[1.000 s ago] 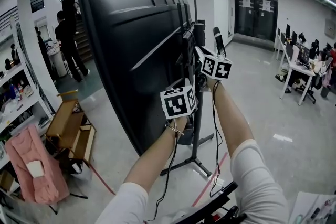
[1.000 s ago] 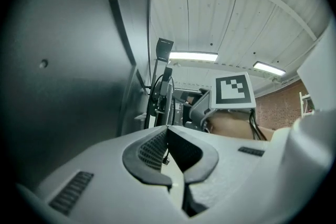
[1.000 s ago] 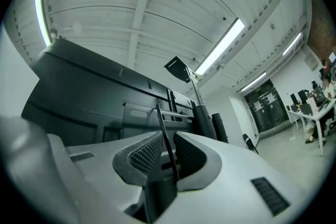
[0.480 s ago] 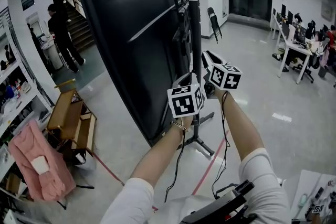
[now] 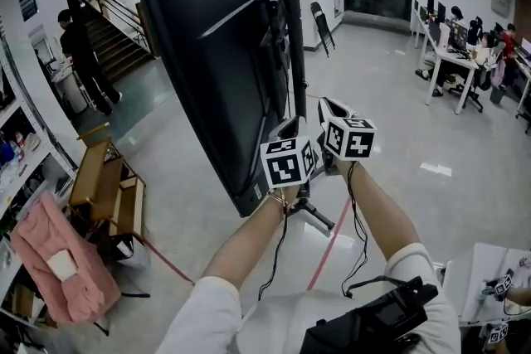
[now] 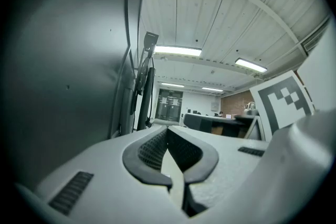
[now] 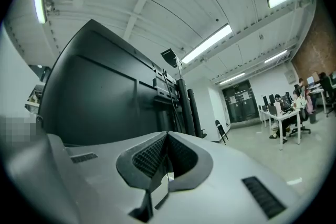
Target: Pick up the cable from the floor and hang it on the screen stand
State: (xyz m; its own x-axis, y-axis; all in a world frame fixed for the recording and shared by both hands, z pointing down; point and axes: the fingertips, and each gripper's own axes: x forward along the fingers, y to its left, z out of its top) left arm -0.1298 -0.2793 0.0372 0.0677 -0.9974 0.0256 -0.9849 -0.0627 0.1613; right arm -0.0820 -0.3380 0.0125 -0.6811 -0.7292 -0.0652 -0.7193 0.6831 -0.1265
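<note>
- Two grippers: left gripper (image 5: 291, 125) and right gripper (image 5: 327, 104), side by side and nearly touching. Both are raised in front of me and point up at the screen stand (image 5: 294, 37).
- Two marker cubes, one per gripper. Two thin black leads (image 5: 275, 249) trail down from my wrists.
- One big dark screen (image 5: 207, 37), seen from the back and leaning in frame. One stand column sits behind it, with one foot (image 5: 319, 216) showing on the floor (image 5: 398, 95).
- The left gripper (image 6: 168, 129) is clenched, pads meeting at the tips, with the screen's back just to its left.
- The right gripper (image 7: 167, 135) is clenched too, tips together. I can make out no object gripped in either.
- Cable: I can't single it out in any view. A thin dark cord (image 7: 174, 108) runs along the stand's bracket beyond the right gripper, apart from it. I can't tell if that's the cable.
- The screen hides most of the stand base, and my arms cover the floor right below.
- One person (image 5: 76, 46) in dark clothes stands by the stairs. The seated people far right are too small to count.
</note>
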